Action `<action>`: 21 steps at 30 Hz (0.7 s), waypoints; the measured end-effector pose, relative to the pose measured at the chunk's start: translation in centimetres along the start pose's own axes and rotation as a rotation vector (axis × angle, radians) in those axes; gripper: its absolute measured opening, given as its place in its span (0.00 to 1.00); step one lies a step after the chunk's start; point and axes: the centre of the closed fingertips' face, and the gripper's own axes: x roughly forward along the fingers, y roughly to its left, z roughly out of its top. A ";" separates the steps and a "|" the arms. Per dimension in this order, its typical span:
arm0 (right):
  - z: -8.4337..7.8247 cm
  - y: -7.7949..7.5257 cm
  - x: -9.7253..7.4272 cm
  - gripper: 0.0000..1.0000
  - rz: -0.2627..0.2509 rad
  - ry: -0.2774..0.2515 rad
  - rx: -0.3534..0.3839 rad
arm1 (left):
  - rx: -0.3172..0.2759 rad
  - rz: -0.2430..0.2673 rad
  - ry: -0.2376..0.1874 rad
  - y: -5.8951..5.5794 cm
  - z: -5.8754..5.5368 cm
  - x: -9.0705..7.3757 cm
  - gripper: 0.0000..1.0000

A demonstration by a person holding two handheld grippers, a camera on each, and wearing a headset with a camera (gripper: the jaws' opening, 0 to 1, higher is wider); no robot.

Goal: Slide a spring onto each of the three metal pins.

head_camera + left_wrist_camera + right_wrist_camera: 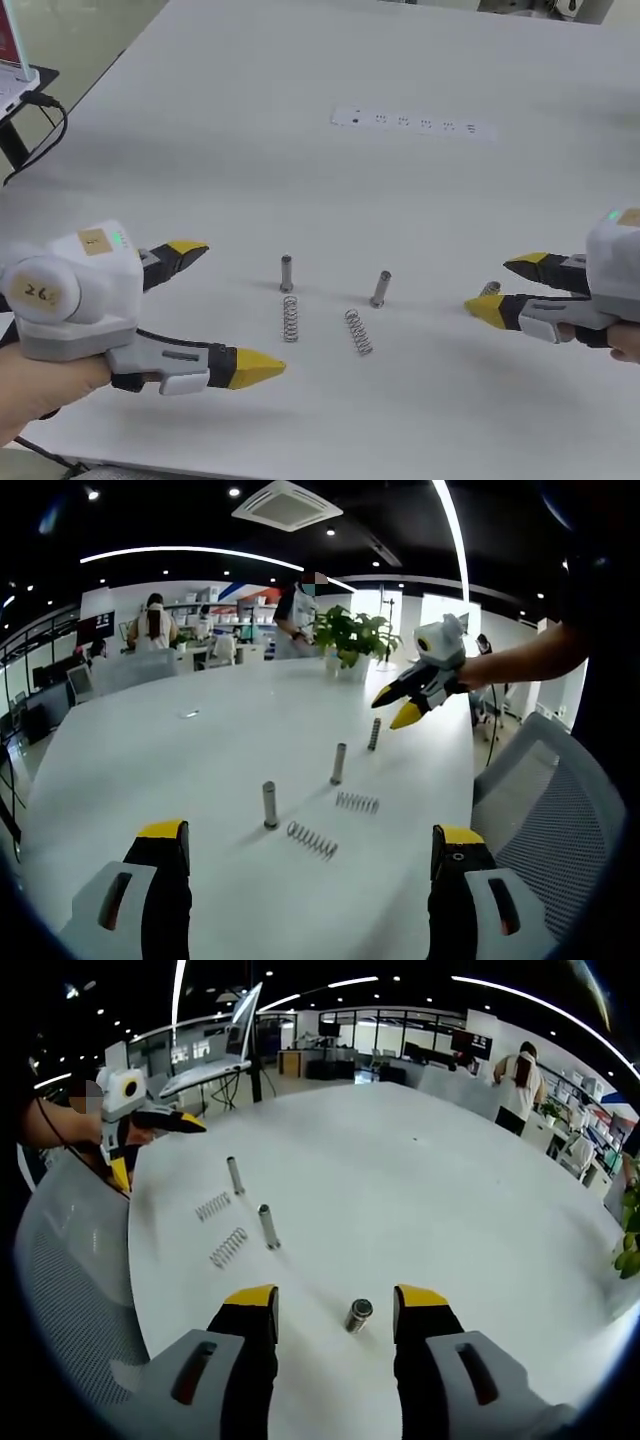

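Left tool [238, 308], right tool [335, 1298] agape — three cylindrical steel pins [286, 272] [380, 288] [490, 289], two coiled springs [290, 319] [358, 331], smooth white table [300, 150]

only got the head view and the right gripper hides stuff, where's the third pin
observer: the third pin stands upright between the right gripper fingers. The jaws are open and touch neither side of it.
operator: spring on it already
observer: the left gripper view shows coils down its length, so it looks that way.
operator: anyone close by
observer: a person stands beyond the far end of the table.
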 end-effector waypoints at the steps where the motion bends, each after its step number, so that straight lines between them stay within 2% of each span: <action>1: 0.1 0.1 -0.1 0.45 0.001 -0.002 0.003 | 0.000 0.000 -0.001 0.0 0.0 0.0 0.98; 10: 1.2 0.8 -0.8 0.45 0.012 -0.024 -0.010 | 0.004 -0.005 -0.005 -0.1 0.3 0.1 0.98; 19: 3.6 2.0 -1.2 0.45 0.016 -0.064 -0.049 | 0.002 -0.007 -0.004 0.0 0.3 0.2 0.98; 21: 4.2 2.4 -1.3 0.44 0.030 -0.084 -0.036 | 0.003 -0.007 -0.005 0.0 0.3 0.2 0.98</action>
